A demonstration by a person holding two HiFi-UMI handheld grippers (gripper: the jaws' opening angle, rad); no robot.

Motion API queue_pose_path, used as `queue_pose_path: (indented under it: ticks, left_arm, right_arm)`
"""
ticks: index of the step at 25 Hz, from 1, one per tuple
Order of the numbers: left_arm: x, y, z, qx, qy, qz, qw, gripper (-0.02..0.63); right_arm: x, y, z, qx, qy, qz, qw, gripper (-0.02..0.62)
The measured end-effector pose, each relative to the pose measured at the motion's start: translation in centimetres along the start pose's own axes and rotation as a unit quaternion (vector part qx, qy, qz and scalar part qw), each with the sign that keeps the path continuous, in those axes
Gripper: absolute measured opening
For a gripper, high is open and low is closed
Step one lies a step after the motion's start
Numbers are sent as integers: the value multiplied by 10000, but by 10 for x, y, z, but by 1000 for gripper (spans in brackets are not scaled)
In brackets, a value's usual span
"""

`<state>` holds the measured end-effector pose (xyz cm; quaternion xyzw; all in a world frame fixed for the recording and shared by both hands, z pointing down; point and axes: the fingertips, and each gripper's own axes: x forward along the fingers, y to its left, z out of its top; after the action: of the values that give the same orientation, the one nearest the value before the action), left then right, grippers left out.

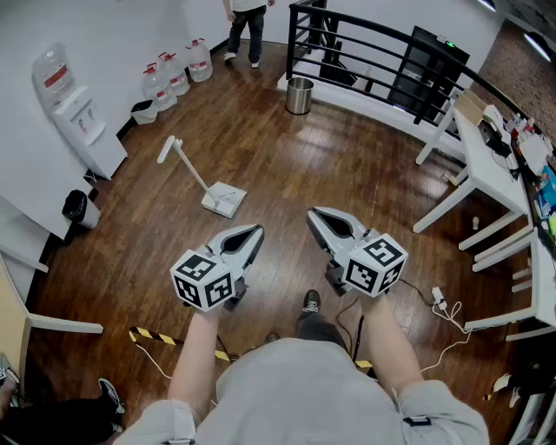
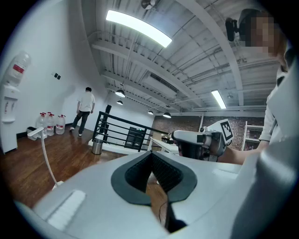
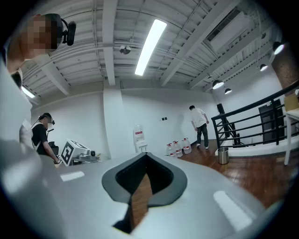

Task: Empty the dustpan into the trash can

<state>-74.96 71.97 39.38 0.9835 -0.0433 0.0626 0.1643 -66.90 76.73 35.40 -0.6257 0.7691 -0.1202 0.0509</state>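
A white dustpan (image 1: 223, 199) with a long handle (image 1: 186, 162) lies on the wood floor ahead of me; the handle also shows in the left gripper view (image 2: 46, 158). The steel trash can (image 1: 299, 96) stands farther off by the black railing, and is seen small in both gripper views (image 2: 97, 146) (image 3: 223, 155). My left gripper (image 1: 254, 233) (image 2: 152, 154) and right gripper (image 1: 314, 214) (image 3: 145, 156) are held side by side at waist height, well short of the dustpan. Both are shut with nothing between the jaws.
A water dispenser (image 1: 82, 122) and several water bottles (image 1: 174, 76) line the left wall. A person (image 1: 246, 26) stands at the back. White tables (image 1: 499, 165) stand at the right; cables (image 1: 443, 308) and striped tape (image 1: 152, 337) lie near my feet.
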Motion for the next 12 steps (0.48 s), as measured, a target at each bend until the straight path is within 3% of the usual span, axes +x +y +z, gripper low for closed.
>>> queue_pose_path:
  ticks: [12]
  left_arm:
    - [76,99,19,22,14,603,9982,5]
  right_arm:
    - [87,-99,8,185,47,382,9991,0]
